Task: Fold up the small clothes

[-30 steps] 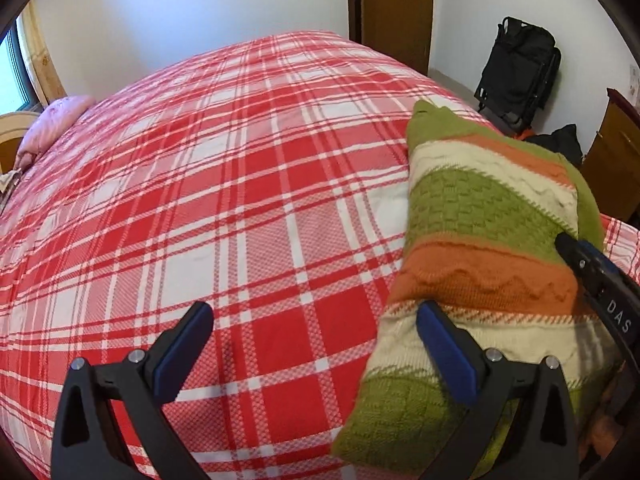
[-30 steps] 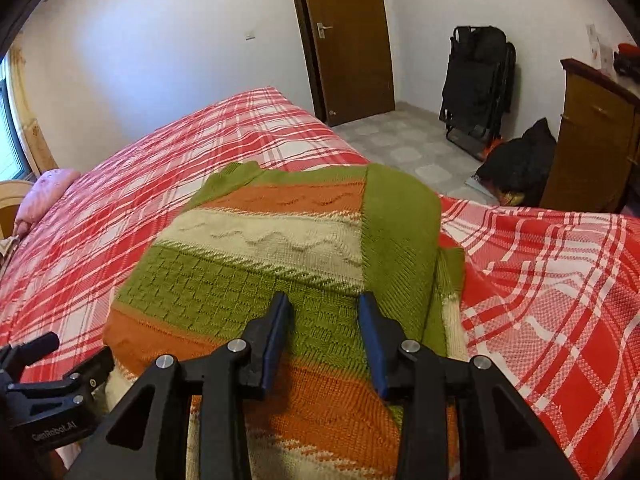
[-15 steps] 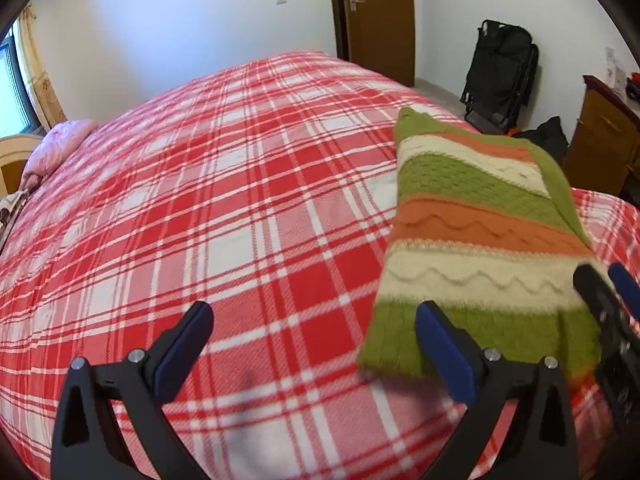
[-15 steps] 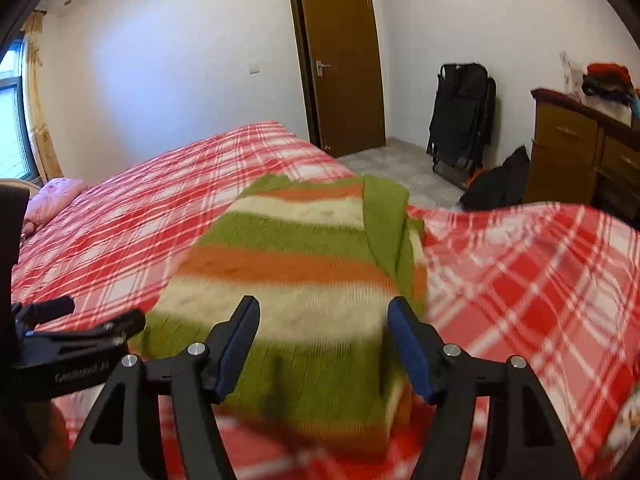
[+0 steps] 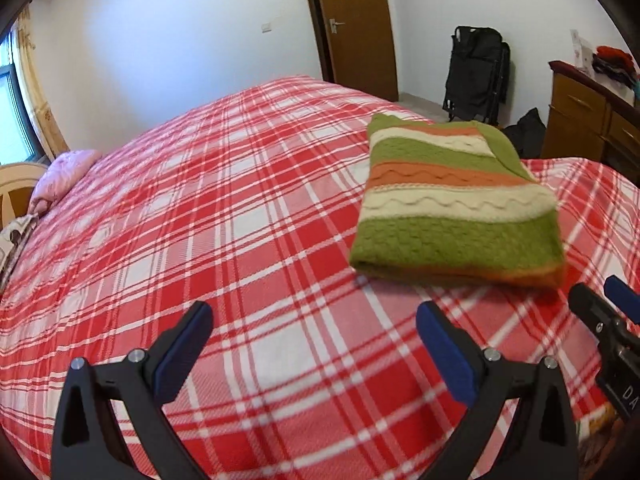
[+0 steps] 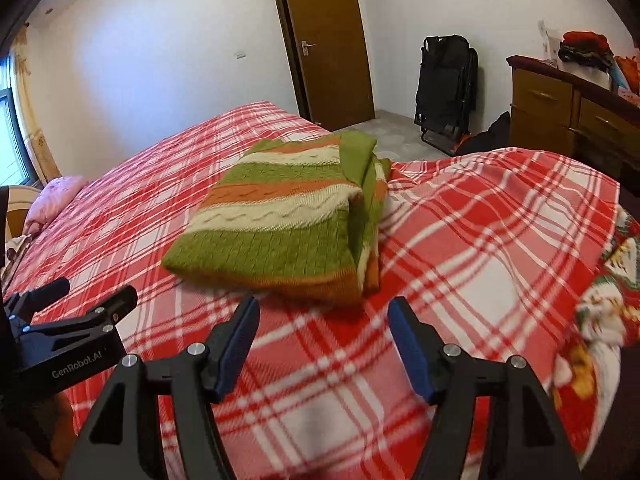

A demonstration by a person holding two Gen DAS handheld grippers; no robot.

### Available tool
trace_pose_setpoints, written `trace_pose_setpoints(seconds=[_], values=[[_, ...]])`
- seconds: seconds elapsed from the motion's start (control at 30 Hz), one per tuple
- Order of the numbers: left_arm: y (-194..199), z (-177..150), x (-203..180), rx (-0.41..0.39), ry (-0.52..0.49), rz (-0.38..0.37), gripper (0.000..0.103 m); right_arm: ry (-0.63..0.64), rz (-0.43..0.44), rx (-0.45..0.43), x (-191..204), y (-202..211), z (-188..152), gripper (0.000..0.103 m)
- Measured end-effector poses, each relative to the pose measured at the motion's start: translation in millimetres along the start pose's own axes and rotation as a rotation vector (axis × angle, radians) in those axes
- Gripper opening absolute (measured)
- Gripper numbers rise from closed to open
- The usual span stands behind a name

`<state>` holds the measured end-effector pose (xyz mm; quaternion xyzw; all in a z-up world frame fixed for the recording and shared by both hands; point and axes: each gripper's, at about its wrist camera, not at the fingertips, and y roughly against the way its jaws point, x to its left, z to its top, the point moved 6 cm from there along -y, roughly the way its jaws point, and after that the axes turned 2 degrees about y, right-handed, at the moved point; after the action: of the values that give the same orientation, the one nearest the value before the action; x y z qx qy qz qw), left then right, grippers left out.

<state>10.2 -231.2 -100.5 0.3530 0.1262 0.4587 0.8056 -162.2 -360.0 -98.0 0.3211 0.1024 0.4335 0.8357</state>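
A green, orange and cream striped knit sweater (image 5: 452,204) lies folded into a flat rectangle on the red plaid bed (image 5: 224,216). It also shows in the right wrist view (image 6: 280,224), just beyond my fingers. My left gripper (image 5: 314,324) is open and empty, above the bedspread to the left of and nearer than the sweater. My right gripper (image 6: 322,324) is open and empty, a short way in front of the sweater's near edge. The left gripper's body (image 6: 68,336) shows at the left of the right wrist view.
A pink pillow (image 5: 64,172) lies at the bed's far left. A wooden door (image 6: 328,40), a black folded chair (image 6: 444,88) and a wooden dresser (image 6: 568,112) with clothes on top stand beyond the bed. A patterned cloth (image 6: 608,280) lies at the right edge.
My right gripper opened and let go of the sweater. Both grippers drew back toward the near edge of the bed, and the sweater now lies flat, apart from them.
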Motion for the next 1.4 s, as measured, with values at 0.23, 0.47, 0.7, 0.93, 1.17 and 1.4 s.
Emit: trace_pose_setpoints(seconds=[0.23, 0.47, 0.7, 0.93, 1.17, 1.4], values=[[48, 4, -2, -0.086, -0.014, -0.001, 0.103, -0.03, -0.004, -0.126, 1, 45, 28, 0.068], [116, 29, 8, -0.284, -0.008, 0.025, 0.103, 0.002, 0.001, -0.292, 16, 99, 59, 0.068], [150, 43, 15, -0.351, 0.04, -0.014, 0.103, 0.023, -0.005, -0.413, 24, 138, 76, 0.068], [165, 48, 18, -0.396, 0.068, -0.028, 0.103, 0.02, -0.004, -0.436, 24, 143, 79, 0.068], [175, 50, 17, -0.442, 0.06, -0.028, 0.103, 0.0, -0.001, -0.429, 20, 143, 78, 0.068], [172, 49, 15, -0.427, 0.051, -0.013, 0.103, -0.015, 0.007, -0.413, 17, 139, 77, 0.068]])
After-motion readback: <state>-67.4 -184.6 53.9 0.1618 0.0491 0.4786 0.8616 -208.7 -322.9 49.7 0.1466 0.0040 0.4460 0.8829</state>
